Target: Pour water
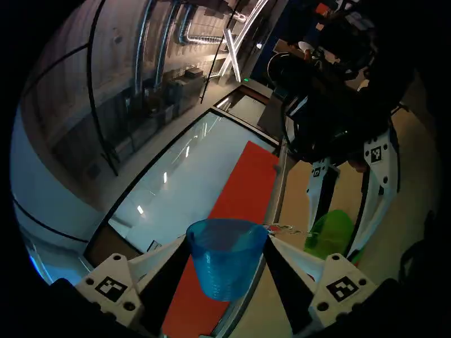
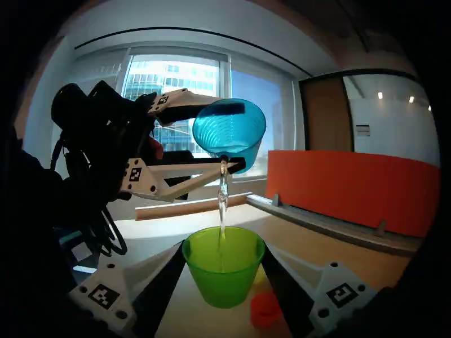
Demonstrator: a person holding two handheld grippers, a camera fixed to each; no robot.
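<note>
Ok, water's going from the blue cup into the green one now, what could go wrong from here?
1. The water stream is thin and falls through open air from the blue cup in the left hand-held gripper to the green cup; a small drift of either hand could put water on the table.
2. The green cup is pinched only by the right hand-held gripper; as it fills it may slip or tilt.

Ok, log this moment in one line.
left hand-held gripper: shut on blue cup, tilted | right hand-held gripper: shut on green cup | water: falling into green cup
</note>
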